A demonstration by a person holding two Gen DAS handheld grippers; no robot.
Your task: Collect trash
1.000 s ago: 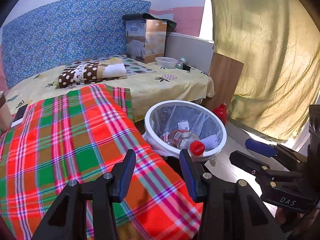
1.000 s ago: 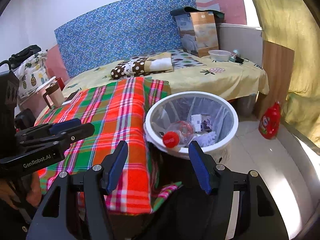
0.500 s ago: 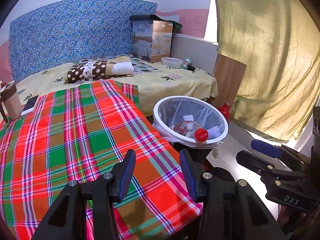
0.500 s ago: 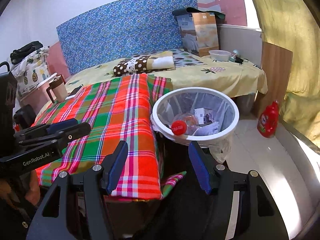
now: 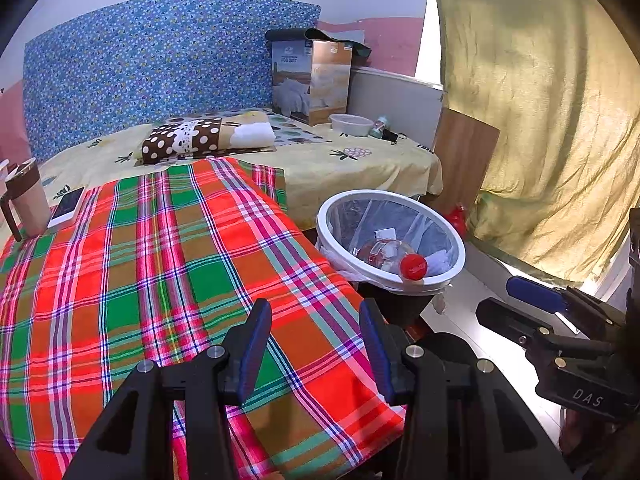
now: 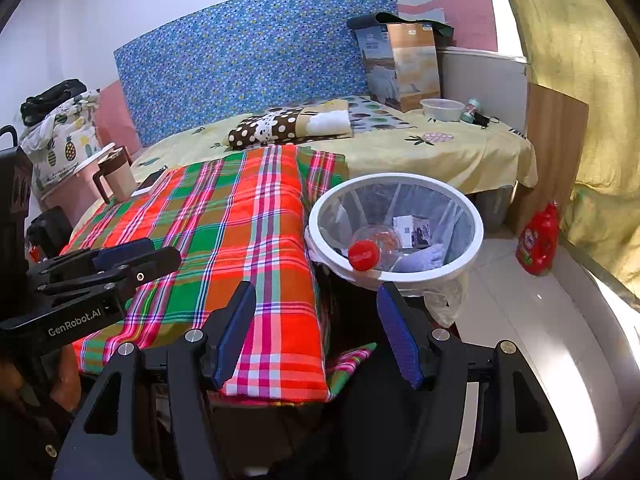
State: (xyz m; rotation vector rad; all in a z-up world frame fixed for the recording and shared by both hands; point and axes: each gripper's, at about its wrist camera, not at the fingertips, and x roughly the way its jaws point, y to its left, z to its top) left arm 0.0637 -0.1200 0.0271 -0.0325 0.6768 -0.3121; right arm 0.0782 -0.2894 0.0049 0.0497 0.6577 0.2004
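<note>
A white-rimmed trash bin (image 5: 456, 254) (image 6: 477, 240) lined with a clear bag stands on the floor beside the plaid-covered table. In it lie a clear plastic bottle with a red cap (image 5: 412, 266) (image 6: 363, 255), a small printed carton (image 6: 412, 230) and crumpled tissue (image 6: 422, 260). My left gripper (image 5: 314, 318) (image 6: 132, 258) hovers open over the near corner of the plaid cloth, short of the bin, with nothing between its blue pads. My right gripper (image 6: 316, 296) (image 5: 534, 300) is also open and holds nothing; it sits just in front of the bin's near rim.
The red-green plaid cloth (image 5: 160, 260) carries a mug (image 5: 24, 200) and a phone (image 5: 66, 206) at its far left. Behind lies a bed with a pillow and a bowl (image 6: 442, 109). A red detergent bottle (image 6: 538, 240), a wooden board and a yellow curtain flank the bin.
The left wrist view has drawn back and to the left, so the bin looks smaller and the mug and phone have come into sight. Both grippers stay open.
</note>
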